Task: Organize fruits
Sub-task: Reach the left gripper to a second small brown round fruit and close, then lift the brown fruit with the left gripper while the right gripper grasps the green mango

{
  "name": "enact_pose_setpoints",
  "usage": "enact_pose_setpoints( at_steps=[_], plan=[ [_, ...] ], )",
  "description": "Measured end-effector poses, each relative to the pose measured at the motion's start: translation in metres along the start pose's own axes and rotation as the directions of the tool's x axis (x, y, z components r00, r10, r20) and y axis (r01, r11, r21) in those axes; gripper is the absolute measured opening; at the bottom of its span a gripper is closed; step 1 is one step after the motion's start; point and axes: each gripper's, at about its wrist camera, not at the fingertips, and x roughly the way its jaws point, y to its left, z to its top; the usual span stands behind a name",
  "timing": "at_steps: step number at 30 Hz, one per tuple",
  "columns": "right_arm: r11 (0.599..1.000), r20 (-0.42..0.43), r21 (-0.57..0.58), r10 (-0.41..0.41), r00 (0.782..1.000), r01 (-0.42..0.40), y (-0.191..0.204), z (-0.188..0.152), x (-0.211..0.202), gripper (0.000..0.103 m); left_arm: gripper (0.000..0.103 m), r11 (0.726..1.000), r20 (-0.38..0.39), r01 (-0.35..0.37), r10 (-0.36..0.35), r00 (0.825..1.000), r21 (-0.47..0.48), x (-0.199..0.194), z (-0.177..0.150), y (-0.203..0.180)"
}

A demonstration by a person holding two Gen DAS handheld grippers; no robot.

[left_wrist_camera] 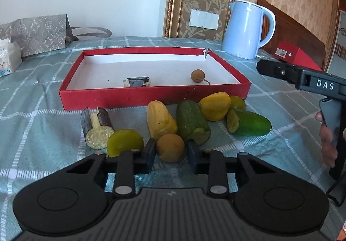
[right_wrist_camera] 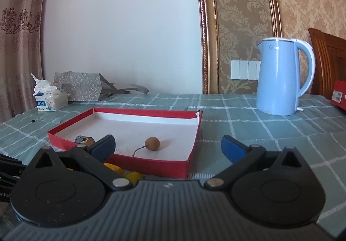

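A table [left_wrist_camera: 54, 98] with a blue-green checked cloth carries a flat red box [left_wrist_camera: 151, 93] and a row of fruit pieces in front of it, near the table's front edge.

From the left, first comes a short dark sugarcane piece [left_wrist_camera: 97, 128]. Its pale cut end faces the front, and its long way runs from front to back. Just beside it sits a round green fruit half [left_wrist_camera: 124, 142]. Next is a yellow fruit piece [left_wrist_camera: 161, 121], long and bumpy, leaning back toward the box. In front of it is a small round brown fruit [left_wrist_camera: 170, 147]. The left gripper [left_wrist_camera: 172, 155] has its two dark pads pressed on the sides of this brown fruit, pinching it. Behind that lies a green cucumber piece [left_wrist_camera: 192, 121], its long way running front to back. Then comes a second yellow piece [left_wrist_camera: 214, 105], close to the box wall. Last is another cucumber piece [left_wrist_camera: 248, 122], lying sideways with its cut end to the left.

Inside the box there is a second small cane piece [left_wrist_camera: 136, 82] and a brown fruit with a thin stem [left_wrist_camera: 197, 76].

The right gripper [right_wrist_camera: 168, 149] is spread wide with nothing between its pads, over the front right corner of the box. A blue kettle [left_wrist_camera: 246, 29] stands near the table's far right corner.
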Motion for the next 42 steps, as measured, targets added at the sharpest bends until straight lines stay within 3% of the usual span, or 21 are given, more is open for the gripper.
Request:
enact_pose_setpoints(
  at_steps=[10, 17, 20, 24, 29, 32, 33, 34, 41, 42],
  plan=[
    [1.0, -0.04, -0.007, -0.009, 0.999, 0.009, -0.014, -0.001, -0.007, 0.103, 0.028, 0.998, -0.003, -0.061, 0.062, 0.998, 0.027, 0.001, 0.0, -0.012],
    [0.978, -0.12, -0.112, 0.164, 0.979, -0.178, -0.012, -0.007, -0.014, 0.101, 0.028, 0.996, -0.003, -0.083, 0.083, 0.997, 0.029, 0.0, -0.001, -0.015],
    [0.955, -0.163, -0.194, 0.195, 0.967, -0.226, 0.0, -0.008, -0.009, 0.091, 0.028, 0.997, -0.003, -0.079, 0.079, 0.997, 0.021, 0.0, -0.001, -0.015],
    [0.916, -0.27, -0.276, 0.218, 0.938, -0.292, 0.013, -0.012, 0.003, 0.062, 0.028, 0.996, -0.003, -0.085, 0.085, 0.996, 0.031, 0.0, -0.001, -0.015],
    [0.876, -0.354, -0.312, 0.253, 0.9, -0.369, 0.021, -0.017, 0.009, 0.053, 0.028, 0.996, -0.003, -0.082, 0.082, 0.997, 0.026, 0.0, -0.001, -0.014],
    [0.862, -0.381, -0.324, 0.26, 0.887, -0.391, 0.028, -0.021, 0.015, 0.053, 0.028, 0.996, -0.002, -0.081, 0.081, 0.997, 0.024, 0.0, -0.001, -0.013],
    [0.857, -0.381, -0.32, 0.273, 0.883, -0.403, 0.029, -0.023, 0.017, 0.044, 0.028, 0.996, -0.002, -0.082, 0.082, 0.997, 0.025, 0.0, -0.001, -0.014],
    [0.854, -0.38, -0.314, 0.287, 0.879, -0.414, 0.03, -0.023, 0.019, 0.043, 0.028, 0.996, -0.002, -0.082, 0.082, 0.997, 0.026, 0.0, -0.002, -0.014],
    [0.877, -0.366, -0.26, 0.297, 0.882, -0.404, 0.023, -0.025, 0.02, 0.041, 0.028, 0.996, -0.002, -0.086, 0.086, 0.996, 0.024, 0.0, -0.002, -0.014],
    [0.886, -0.37, -0.239, 0.295, 0.881, -0.397, 0.021, -0.024, 0.022, 0.044, 0.028, 0.996, -0.002, -0.088, 0.089, 0.996, 0.022, 0.0, -0.002, -0.014]
  ],
)
